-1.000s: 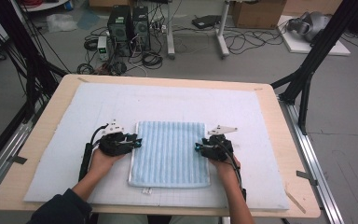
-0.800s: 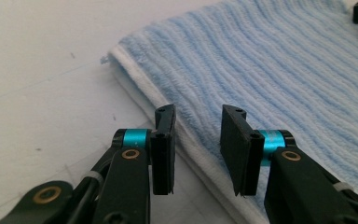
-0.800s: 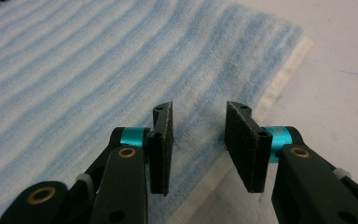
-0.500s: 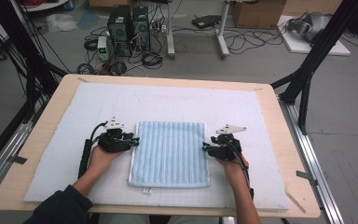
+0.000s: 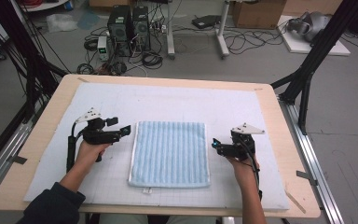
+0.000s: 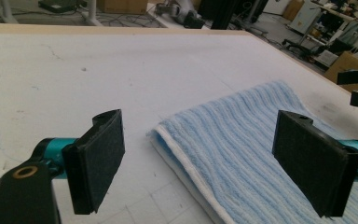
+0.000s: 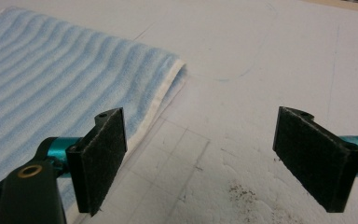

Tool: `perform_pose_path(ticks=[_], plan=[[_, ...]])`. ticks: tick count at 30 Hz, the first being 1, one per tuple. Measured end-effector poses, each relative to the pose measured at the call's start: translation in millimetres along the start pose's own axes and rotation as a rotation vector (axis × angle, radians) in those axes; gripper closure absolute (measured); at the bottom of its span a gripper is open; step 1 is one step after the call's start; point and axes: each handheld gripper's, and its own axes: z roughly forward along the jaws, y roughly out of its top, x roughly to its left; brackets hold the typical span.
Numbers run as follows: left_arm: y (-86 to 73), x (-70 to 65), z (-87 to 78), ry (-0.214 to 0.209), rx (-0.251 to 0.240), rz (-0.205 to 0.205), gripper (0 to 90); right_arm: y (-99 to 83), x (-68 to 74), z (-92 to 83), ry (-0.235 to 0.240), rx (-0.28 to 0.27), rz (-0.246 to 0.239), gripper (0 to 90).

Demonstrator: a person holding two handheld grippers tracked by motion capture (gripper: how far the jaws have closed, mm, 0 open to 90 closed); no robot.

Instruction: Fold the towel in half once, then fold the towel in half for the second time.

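**Fig. Release after a fold**

The folded blue towel lies flat mid-mat. My left gripper and right gripper flank it; their jaws have just been opening, nothing between them. I judge best: withdraw outward, lifting clear without snagging the edges.

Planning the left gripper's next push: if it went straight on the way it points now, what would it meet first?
Probably the folded blue towel: the left gripper, jaws open and empty, points at its near edge, though it may pass just above it.
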Motion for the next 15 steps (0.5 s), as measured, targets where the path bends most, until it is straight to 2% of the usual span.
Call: perform_pose_path(ticks=[5,12,15], plan=[[0.8,0.7,-3.7,0.004,0.009,0.011,17.4,-0.1,-0.6,-1.5,-0.003,-0.016,0.004,12.3],[-0.1,1.9,-3.0,0.000,0.017,0.011,17.5,-1.0,-2.8,-1.0,0.003,-0.008,-0.003,12.3],[-0.8,0.3,-2.1,-0.005,0.033,0.025,17.5,-1.3,-3.5,-2.1,-0.003,-0.009,0.004,12.2]])
